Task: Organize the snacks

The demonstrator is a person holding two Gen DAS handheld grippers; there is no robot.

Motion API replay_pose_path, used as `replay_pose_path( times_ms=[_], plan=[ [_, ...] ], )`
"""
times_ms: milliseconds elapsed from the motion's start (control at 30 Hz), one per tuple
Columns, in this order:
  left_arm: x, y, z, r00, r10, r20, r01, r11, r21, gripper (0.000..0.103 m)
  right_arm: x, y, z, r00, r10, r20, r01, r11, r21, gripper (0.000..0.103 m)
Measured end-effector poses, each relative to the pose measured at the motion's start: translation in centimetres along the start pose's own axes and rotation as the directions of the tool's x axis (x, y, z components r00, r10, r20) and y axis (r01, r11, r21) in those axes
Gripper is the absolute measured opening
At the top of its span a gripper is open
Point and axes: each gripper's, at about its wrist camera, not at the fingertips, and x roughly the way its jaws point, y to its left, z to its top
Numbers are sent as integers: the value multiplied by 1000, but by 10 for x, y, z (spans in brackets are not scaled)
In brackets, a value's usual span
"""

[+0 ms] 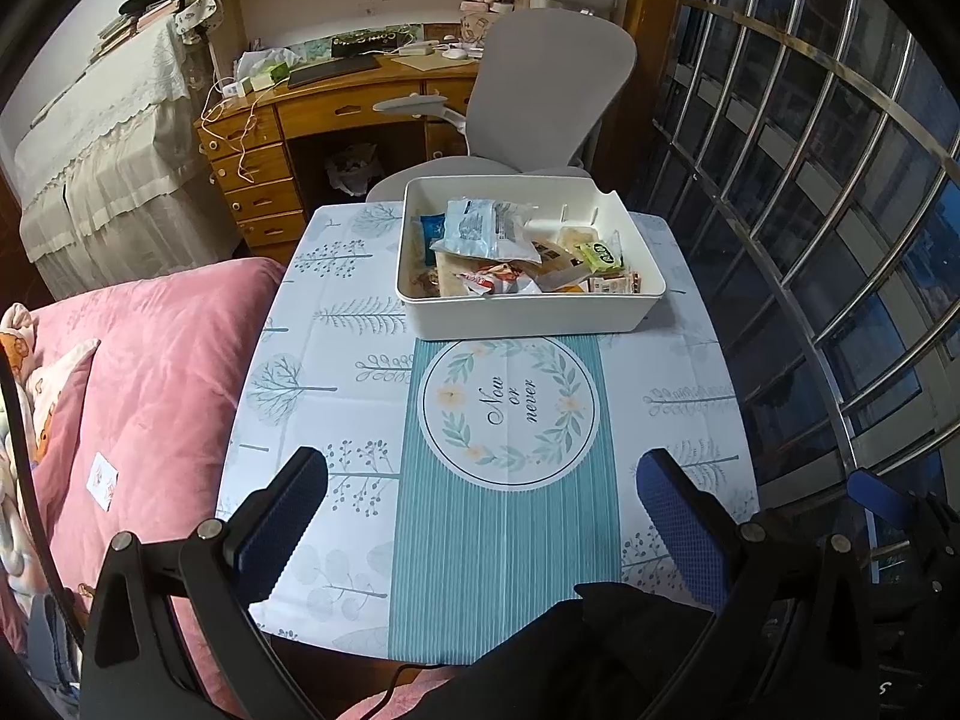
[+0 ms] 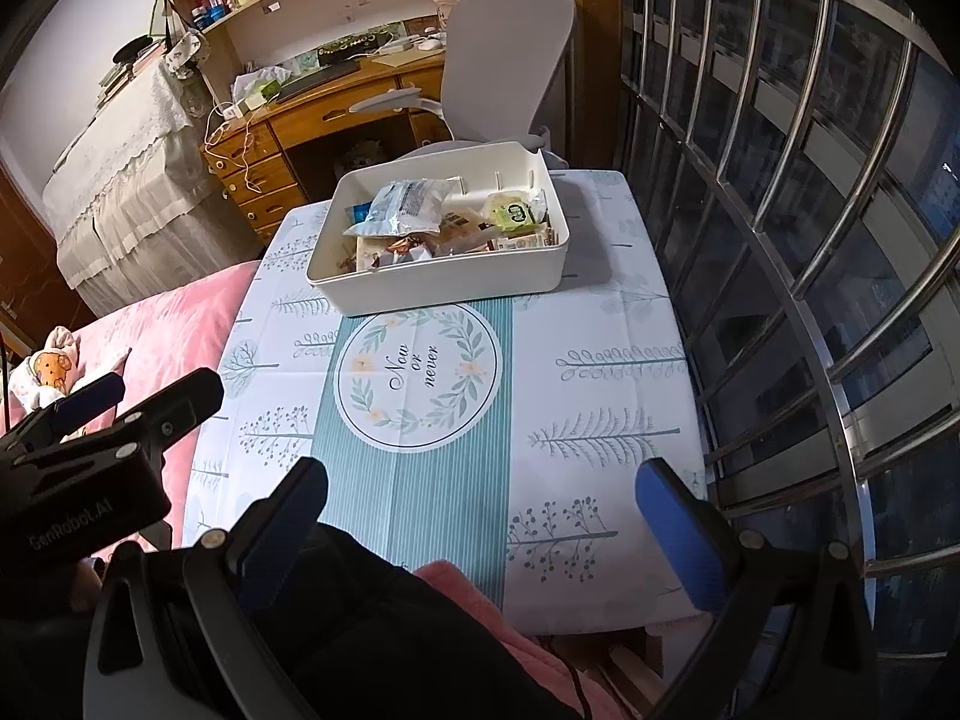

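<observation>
A white plastic bin (image 1: 528, 315) (image 2: 438, 282) stands at the far end of the small table and holds several snack packets. A pale blue packet (image 1: 486, 228) (image 2: 405, 204) lies on top, a green-labelled one (image 1: 600, 255) (image 2: 516, 213) sits to its right. My left gripper (image 1: 483, 483) hovers open over the near part of the table, nothing between its fingers. My right gripper (image 2: 480, 492) is also open and empty, held over the near edge. The left gripper's body (image 2: 90, 450) shows at the left of the right wrist view.
The table wears a tree-print cloth with a teal runner (image 1: 510, 510) (image 2: 414, 450). A pink blanket (image 1: 156, 372) lies to the left, metal window bars (image 1: 840, 240) (image 2: 810, 240) rise on the right. A grey office chair (image 1: 540, 90) and wooden desk (image 1: 336, 114) stand behind the table.
</observation>
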Motion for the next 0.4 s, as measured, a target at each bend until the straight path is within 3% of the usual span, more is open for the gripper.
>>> replay_pose_path(
  times_ms=[400],
  plan=[
    [1, 0, -1, 1000, 3, 0, -3, 1000, -3, 103, 3, 0, -1, 1000, 2, -5, -2, 1000, 0, 103]
  ],
)
